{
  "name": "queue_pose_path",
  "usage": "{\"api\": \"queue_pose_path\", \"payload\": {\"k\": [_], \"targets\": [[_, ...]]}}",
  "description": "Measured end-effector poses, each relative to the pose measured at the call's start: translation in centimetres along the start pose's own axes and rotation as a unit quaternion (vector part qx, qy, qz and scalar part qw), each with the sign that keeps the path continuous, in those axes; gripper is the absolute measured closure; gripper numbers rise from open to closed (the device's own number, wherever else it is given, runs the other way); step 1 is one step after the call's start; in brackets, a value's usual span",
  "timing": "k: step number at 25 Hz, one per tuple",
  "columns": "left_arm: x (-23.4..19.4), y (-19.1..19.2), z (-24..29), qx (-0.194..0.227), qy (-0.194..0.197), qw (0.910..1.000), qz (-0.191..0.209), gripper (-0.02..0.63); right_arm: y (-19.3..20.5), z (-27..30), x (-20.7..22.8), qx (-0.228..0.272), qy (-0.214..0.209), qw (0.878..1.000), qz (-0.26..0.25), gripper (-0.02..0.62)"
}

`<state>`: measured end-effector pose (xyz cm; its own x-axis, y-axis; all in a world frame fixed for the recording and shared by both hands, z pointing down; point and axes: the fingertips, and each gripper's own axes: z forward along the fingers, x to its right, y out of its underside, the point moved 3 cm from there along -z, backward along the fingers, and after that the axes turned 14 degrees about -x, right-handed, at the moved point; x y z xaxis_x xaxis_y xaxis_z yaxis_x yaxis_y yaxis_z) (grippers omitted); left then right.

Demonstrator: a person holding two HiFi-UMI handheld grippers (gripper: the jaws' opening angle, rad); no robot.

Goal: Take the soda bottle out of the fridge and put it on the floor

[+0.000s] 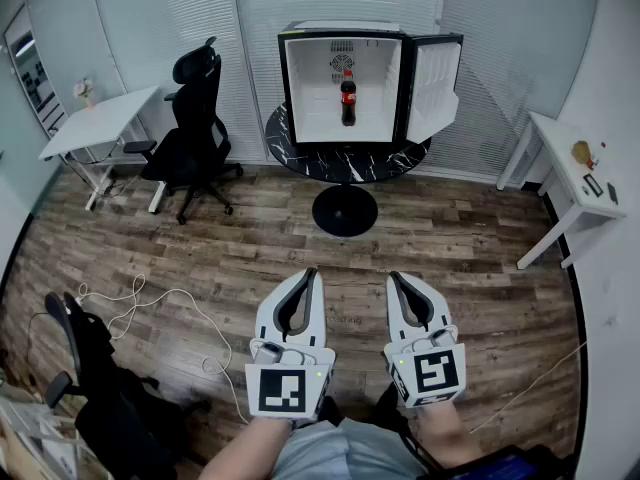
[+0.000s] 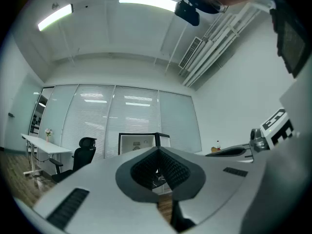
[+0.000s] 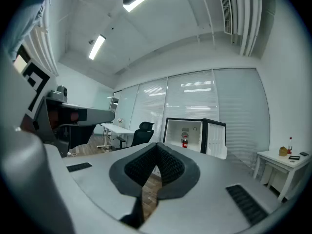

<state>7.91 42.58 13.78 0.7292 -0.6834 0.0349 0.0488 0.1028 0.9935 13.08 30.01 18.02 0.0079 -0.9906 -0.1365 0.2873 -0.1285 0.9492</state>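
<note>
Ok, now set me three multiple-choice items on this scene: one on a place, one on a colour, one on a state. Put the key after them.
1. Where does the soda bottle stand?
A. On the floor
B. Inside the fridge
C. On a white desk

2. What colour is the top of the round table under the fridge?
A. White
B. Wood brown
C. Black with pale veins

3. How is the fridge door?
A. Swung open
B. Shut
C. Lying on the floor

Key:
1 B: the bottle stands upright on the fridge's white bottom.
2 C: the dark marbled top shows in front of the fridge.
3 A: the door hangs open at the fridge's right in the head view, with its inner face showing.
</note>
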Motion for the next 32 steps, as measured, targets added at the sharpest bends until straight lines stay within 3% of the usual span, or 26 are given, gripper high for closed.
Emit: {"api": "queue_pose_path", "payload": {"k": [8, 17, 23, 32], "targets": [[-1.2, -0.2, -0.3, 0.001, -0.001, 1.0, -0.004, 0.591, -0.9, 0.5, -0.3, 0.004, 0.002, 1.0, -0.008, 0.584], [-2.5, 0.6, 0.7, -0.012, 0.005, 0.9999, -0.006, 0.591, -2.2, 1.1, 1.3, 0.028, 0.017, 0.999, 0.019, 0.583], [-3.0, 1.9, 5.0, -0.036, 0.007, 0.9993, -0.002, 0.591, -1.4, 4.4, 5.1, 0.029, 0.025, 0.998, 0.051, 0.583], [-5.4, 2.8, 16.0, -0.064, -0.003, 0.9978, 0.016, 0.591, -1.2, 14.6, 10.9, -0.003, 0.02, 0.999, 0.048, 0.583]]}}
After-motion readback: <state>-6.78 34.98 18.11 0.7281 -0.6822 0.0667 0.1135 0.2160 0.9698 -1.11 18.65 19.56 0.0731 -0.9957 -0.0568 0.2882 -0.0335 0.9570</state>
